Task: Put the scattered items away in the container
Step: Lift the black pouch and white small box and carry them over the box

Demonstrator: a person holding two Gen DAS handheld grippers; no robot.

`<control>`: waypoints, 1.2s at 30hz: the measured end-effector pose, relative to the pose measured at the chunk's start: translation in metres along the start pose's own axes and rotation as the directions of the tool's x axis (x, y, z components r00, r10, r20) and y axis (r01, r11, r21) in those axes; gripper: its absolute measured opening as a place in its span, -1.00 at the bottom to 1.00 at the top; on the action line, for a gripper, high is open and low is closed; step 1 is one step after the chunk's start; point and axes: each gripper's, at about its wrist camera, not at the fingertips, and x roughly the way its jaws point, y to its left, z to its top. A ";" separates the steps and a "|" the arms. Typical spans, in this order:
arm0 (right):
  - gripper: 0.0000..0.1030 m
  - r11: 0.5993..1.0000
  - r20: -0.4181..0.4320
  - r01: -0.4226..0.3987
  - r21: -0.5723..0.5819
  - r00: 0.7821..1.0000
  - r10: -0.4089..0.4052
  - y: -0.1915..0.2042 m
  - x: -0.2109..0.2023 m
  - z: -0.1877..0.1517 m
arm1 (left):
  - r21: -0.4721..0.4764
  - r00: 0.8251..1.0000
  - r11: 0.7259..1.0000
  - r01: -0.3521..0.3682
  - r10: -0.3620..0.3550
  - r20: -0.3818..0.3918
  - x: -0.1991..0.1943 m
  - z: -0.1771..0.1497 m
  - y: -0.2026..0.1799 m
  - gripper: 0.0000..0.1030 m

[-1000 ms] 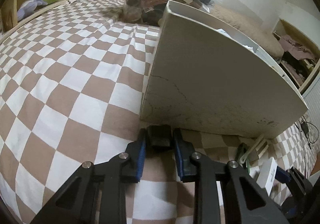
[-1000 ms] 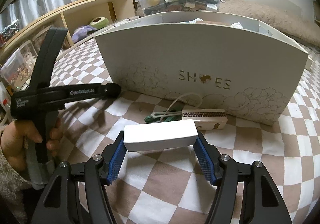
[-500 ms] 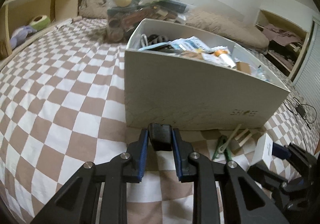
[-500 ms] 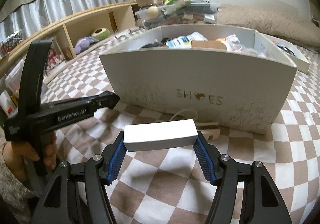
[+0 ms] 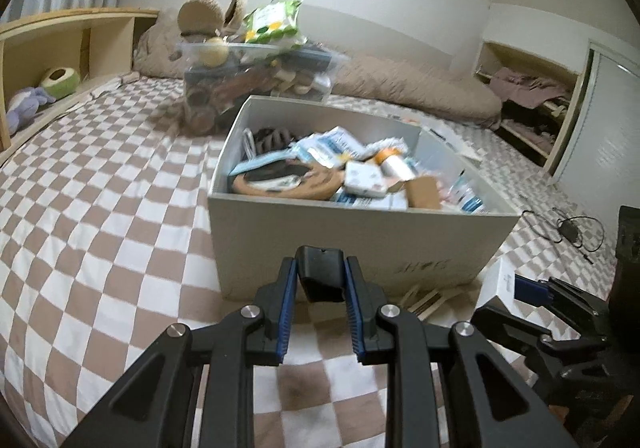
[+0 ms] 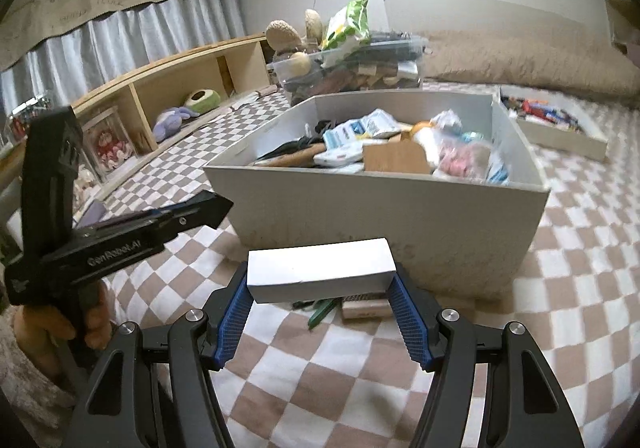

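Your left gripper [image 5: 321, 275] is clenched on a small black block [image 5: 321, 268], its blue pads pressed against both sides; the block's underside and far face are out of sight, so what it is cannot be made out. Your right gripper [image 6: 320, 290] is clamped across the ends of a white rectangular box [image 6: 320, 275], which hangs clear of the checkered bedspread [image 6: 560, 312]; in the left wrist view only a corner of that box shows at the right edge. Just beyond both sits the grey storage box [image 6: 384, 215], open-topped and heaped with packets, a brown cardboard piece and dark looped things, though motion blur smears most of them past naming. The lettering on its front wall is blurred in the left view and covered by the white box in the right. Against the foot of that wall lie a green object [image 6: 322, 314] and a small wooden brush-like piece [image 6: 366, 308], both partly hidden behind the white box. Your left hand [image 6: 60, 322] is half covered by the gripper handle it grips, at the left edge of the right wrist view. A shallow tray [image 6: 560, 131] beyond the storage box is too blurred to read its contents.
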 end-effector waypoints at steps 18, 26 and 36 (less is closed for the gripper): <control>0.30 0.997 0.118 0.048 -0.052 0.992 -0.041 -0.024 -0.022 0.082 | 0.056 0.992 0.998 0.023 -0.030 0.122 -0.010 0.077 -0.007 -0.54; 0.30 0.997 0.173 0.064 -0.053 0.983 -0.054 -0.035 -0.014 0.123 | 0.068 0.987 0.997 0.021 -0.032 0.161 -0.001 0.112 -0.005 -0.54; 0.30 1.000 0.182 0.007 0.021 0.983 -0.011 -0.051 0.014 0.168 | 0.060 0.987 0.998 0.006 -0.015 0.160 0.023 0.143 0.005 -0.54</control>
